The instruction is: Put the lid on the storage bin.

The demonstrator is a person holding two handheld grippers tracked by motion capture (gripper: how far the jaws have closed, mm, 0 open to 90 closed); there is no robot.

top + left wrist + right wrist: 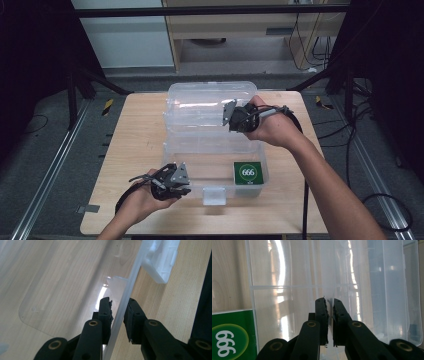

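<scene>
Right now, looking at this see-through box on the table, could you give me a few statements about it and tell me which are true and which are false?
1. The clear plastic storage box stands with its lid open. True.
2. A green card marked 666 lies inside the box. True.
3. The left gripper hangs in the air, away from the box. False: its fingers straddle the box's front wall.
4. The right gripper is at the lid, its fingers nearly together on a thin clear edge. True.
5. The box sits on a metal tabletop. False: the wooden table is light wood.
6. The white latch is on the back of the box. False: it is on the front wall, near the person.
</scene>
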